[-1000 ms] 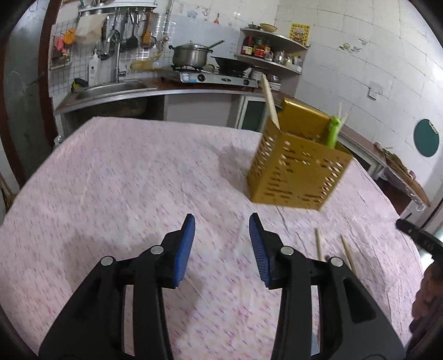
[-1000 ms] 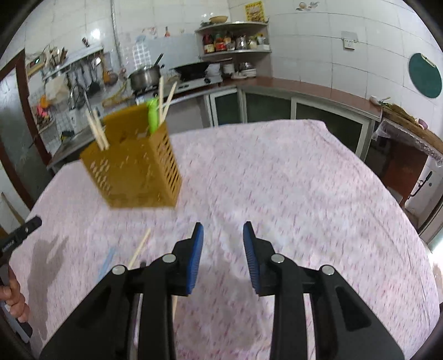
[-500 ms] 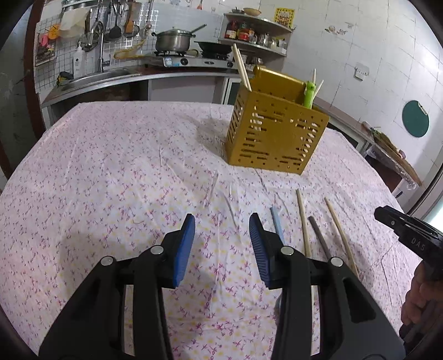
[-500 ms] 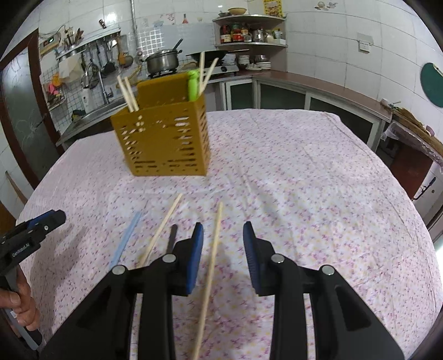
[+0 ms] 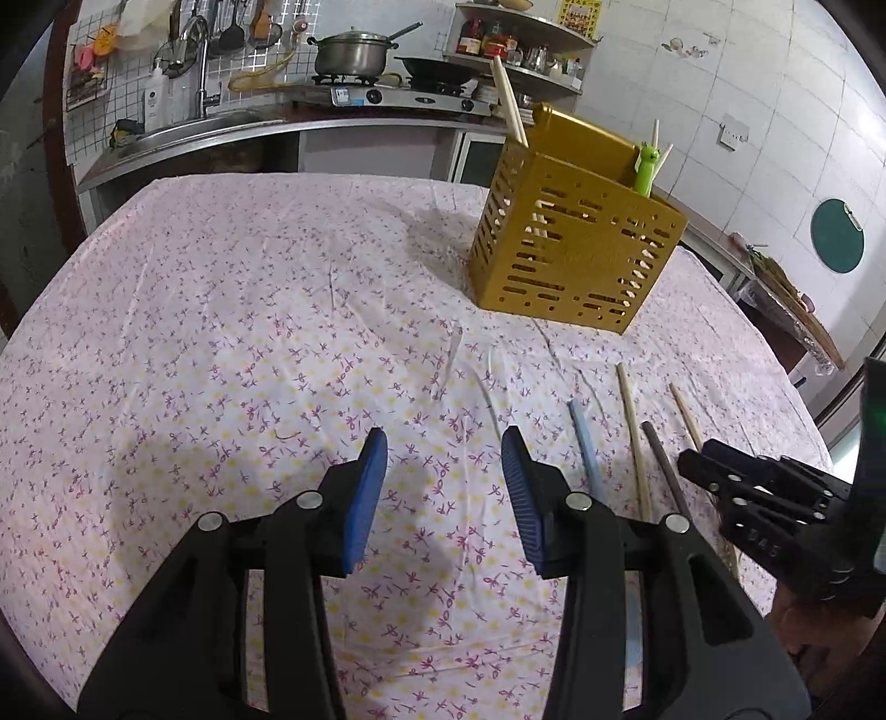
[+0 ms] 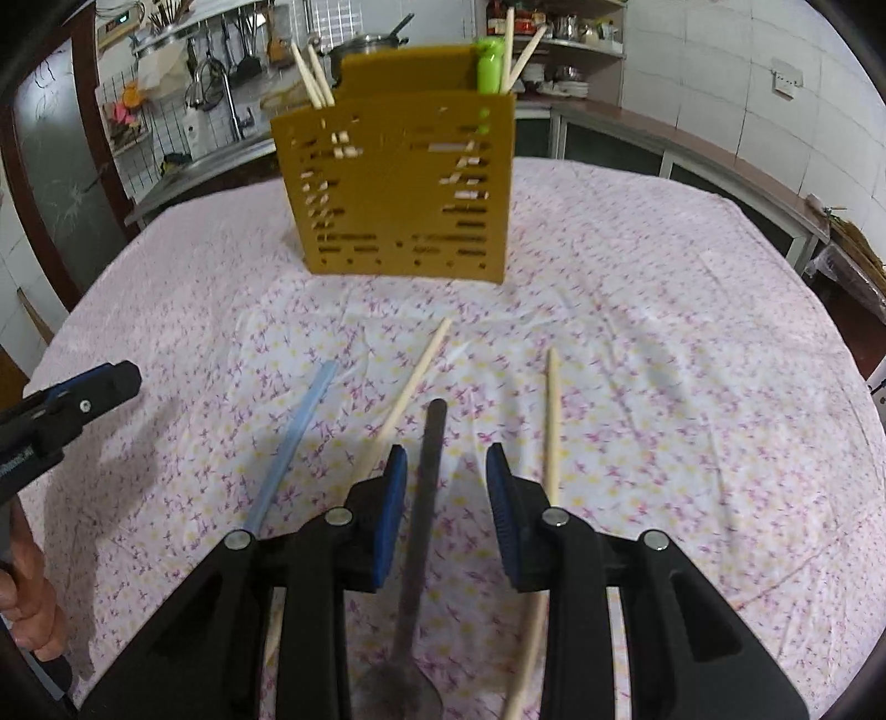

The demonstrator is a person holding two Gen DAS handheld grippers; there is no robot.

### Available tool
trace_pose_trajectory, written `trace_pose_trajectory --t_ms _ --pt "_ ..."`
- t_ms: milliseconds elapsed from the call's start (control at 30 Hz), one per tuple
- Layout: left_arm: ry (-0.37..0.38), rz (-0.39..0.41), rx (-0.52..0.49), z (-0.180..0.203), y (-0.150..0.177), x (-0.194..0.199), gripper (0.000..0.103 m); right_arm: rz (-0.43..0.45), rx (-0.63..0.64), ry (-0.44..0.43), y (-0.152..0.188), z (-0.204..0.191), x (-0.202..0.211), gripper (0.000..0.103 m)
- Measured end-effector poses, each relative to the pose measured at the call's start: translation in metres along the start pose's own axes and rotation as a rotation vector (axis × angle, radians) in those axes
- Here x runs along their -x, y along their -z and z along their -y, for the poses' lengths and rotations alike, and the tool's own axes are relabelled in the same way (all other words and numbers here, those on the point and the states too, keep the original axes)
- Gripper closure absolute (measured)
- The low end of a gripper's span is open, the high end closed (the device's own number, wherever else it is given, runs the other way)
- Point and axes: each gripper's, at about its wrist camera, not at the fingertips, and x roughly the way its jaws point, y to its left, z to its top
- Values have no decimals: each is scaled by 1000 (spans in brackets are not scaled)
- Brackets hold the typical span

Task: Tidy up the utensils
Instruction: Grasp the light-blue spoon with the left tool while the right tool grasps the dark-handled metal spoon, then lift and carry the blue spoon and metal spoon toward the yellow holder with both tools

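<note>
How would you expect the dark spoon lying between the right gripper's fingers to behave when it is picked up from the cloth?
The dark spoon looks stiff, so it should lift as one piece. Its handle is thin and lies flat on the soft tablecloth, so the pads may pinch fabric too. Its bowl sits nearest the camera; gripped mid-handle, that end would probably dip.

Around me I see white tiled walls [image 5: 775,66], a counter with a steel sink [image 5: 183,130] and gas stove [image 5: 387,97], corner shelves [image 5: 515,50] of jars, and a flowered cloth [image 5: 221,332] covering the worktop.
</note>
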Motion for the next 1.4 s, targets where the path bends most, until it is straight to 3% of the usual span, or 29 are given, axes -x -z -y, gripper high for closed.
trace_pose_trajectory --t_ms 200,267,300,500,700,900,933,967,1000,1067,1200,1400 --pt "36 -22 -17 13 -5 -12 61 -55 29 16 -1 -10 -24 74" --pt "57 -37 -23 21 -7 -18 61 -48 53 38 -4 -10 -27 79" --pt "62 -42 -28 25 -8 -21 61 -50 50 50 -7 -7 -28 91" --pt "89 -102 -80 59 -11 -46 61 -57 14 51 -18 19 -34 94" --pt "41 -193 -132 85 -7 -79 61 -51 11 8 -19 26 -36 94" --pt "-72 -191 -235 111 -3 -94 58 -65 20 -39 -20 38 -38 94" --pt "-79 -188 -237 112 -3 -95 60 -64 25 -40 -21 38 -39 94" --pt "-88 -183 -237 113 -3 -96 67 -62 32 -41 -21 38 -39 94" --pt "-94 -173 -236 114 -3 -96 81 -61 34 -43 -21 37 -39 94" --pt "-102 -159 -234 115 -4 -95 96 -63 29 -56 -22 38 -39 94" --pt "-33 -162 -163 100 -14 -90 97 -37 11 -75 -28 44 -31 94" --pt "31 -85 -140 95 -31 -53 97 58 -36 -115 -39 55 1 94"
